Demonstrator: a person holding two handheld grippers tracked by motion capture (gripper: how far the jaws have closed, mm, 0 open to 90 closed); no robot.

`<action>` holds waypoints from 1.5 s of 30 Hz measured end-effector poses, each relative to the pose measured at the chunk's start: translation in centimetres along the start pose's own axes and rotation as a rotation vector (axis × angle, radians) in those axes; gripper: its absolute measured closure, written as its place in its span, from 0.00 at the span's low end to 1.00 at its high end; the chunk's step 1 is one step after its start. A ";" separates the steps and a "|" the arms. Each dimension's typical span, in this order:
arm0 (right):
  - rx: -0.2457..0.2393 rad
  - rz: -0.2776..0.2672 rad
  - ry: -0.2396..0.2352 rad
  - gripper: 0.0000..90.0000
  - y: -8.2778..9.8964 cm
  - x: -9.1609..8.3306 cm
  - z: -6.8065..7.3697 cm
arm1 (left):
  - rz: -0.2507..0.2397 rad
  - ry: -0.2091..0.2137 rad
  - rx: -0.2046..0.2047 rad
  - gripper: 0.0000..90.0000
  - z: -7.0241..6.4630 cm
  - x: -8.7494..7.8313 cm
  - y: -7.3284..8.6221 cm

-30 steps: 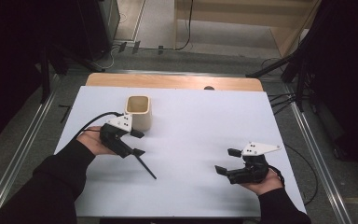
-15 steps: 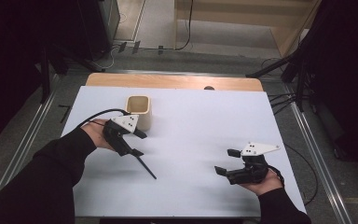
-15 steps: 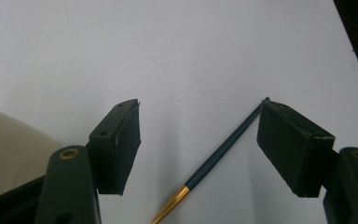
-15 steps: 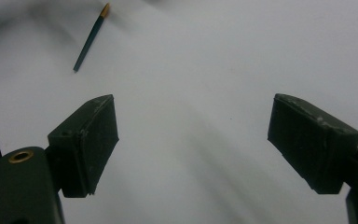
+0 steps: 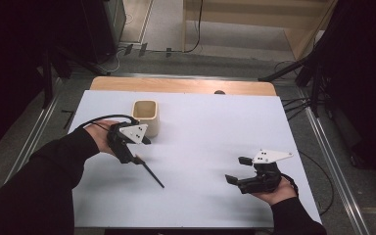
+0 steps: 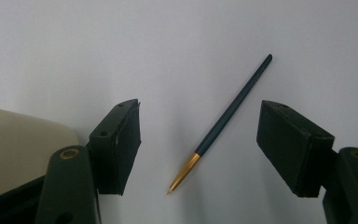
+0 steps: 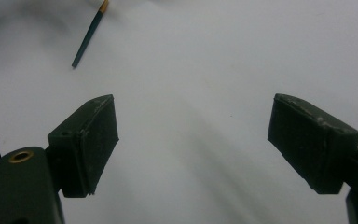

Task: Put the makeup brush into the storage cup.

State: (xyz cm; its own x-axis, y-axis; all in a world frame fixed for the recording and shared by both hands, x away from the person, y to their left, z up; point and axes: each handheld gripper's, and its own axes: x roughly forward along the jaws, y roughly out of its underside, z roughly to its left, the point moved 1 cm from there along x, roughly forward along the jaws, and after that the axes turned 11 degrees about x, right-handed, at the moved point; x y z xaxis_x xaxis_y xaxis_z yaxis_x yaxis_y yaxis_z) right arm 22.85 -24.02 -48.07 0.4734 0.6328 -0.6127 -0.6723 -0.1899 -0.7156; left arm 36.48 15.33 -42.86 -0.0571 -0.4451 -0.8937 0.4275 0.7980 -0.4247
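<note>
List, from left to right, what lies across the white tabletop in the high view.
Left gripper, black with a grey three-cornered plate → slim dark pen with a gold tip → right gripper, black, held in the person's right hand. The cream square cup overlaps the left gripper's span, so it is left out.

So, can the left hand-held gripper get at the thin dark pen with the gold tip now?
Probably yes: the left hand-held gripper is open, the thin dark pen with the gold tip lies between its jaws, and nothing blocks it.
</note>
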 end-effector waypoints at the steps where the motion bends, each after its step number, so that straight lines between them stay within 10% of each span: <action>1: 0.000 0.001 0.001 0.19 0.0 0.0 0.0 | 0.012 -0.004 0.014 0.35 0.0 -0.1 -0.1; 19: -0.001 0.013 0.004 0.19 0.1 0.1 0.0 | 0.175 0.039 0.206 0.37 -0.1 0.1 -1.5; 45: -0.002 0.024 0.004 0.19 0.1 0.2 0.0 | 0.228 0.117 0.271 0.41 0.1 3.4 -1.4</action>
State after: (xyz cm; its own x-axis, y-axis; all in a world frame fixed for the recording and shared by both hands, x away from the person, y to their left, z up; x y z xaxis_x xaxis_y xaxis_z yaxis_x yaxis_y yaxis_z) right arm 22.89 -23.88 -48.26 0.4592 0.6249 -0.6314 -0.6827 -0.2064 -0.7009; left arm 35.78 12.67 -45.30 -0.0290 -0.2062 -0.9781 0.6638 0.7276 -0.1731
